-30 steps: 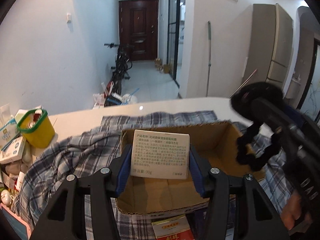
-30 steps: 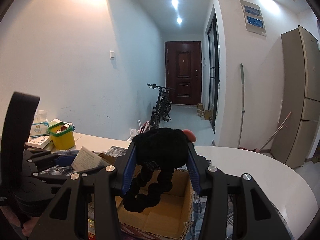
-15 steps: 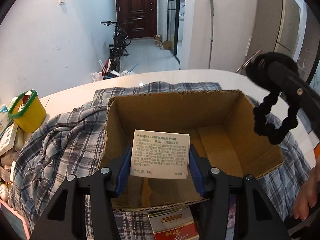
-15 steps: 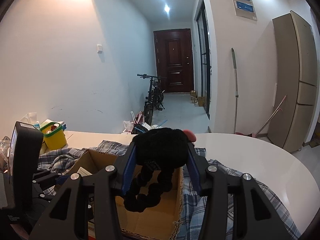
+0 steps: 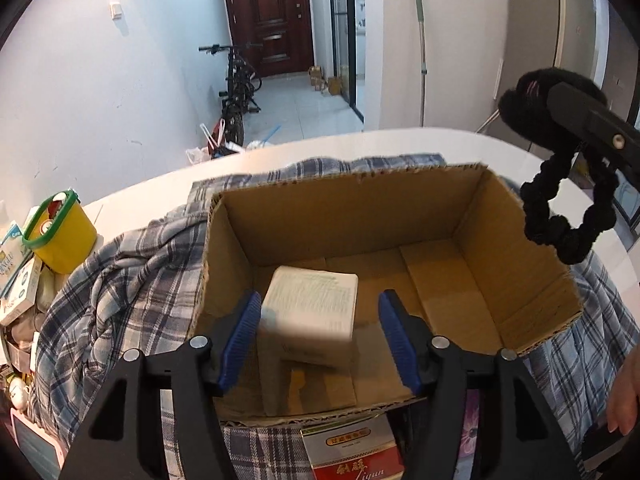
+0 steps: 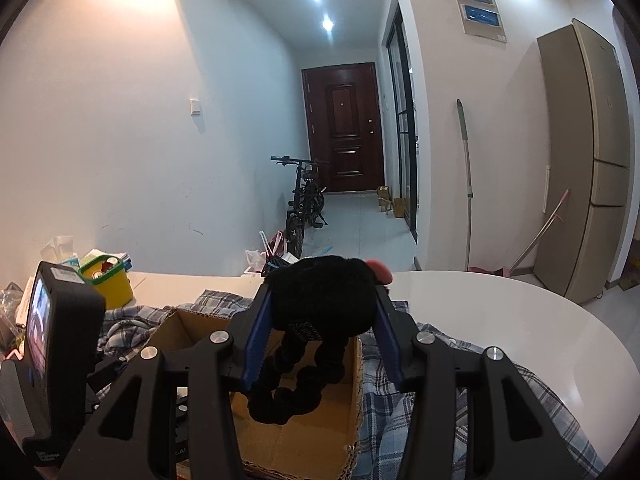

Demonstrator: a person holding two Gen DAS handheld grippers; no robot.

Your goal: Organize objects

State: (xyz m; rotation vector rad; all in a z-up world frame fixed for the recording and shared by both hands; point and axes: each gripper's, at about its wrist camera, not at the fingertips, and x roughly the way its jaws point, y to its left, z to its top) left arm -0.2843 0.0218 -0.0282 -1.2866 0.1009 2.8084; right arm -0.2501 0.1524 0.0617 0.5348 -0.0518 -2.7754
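The white carton (image 5: 314, 312) is seen blurred between and just beyond the spread fingers of the left gripper (image 5: 318, 330), inside the cardboard box (image 5: 472, 216); the black plush toy (image 6: 320, 304) is clamped in the right gripper (image 6: 320, 334), directly above the box's right end; the right gripper is judged nearer to the next drop.

Box (image 5: 472, 216): rough matt corrugated cardboard. Carton (image 5: 312, 312): matt printed paper. Toy (image 6: 320, 300): fuzzy black plush; shirt (image 5: 120, 280): soft plaid cloth; table (image 6: 500, 312): glossy white.

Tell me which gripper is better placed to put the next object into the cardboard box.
Right. The right gripper already grips the black plush toy above the cardboard box. The left gripper is open; its white box is already inside.
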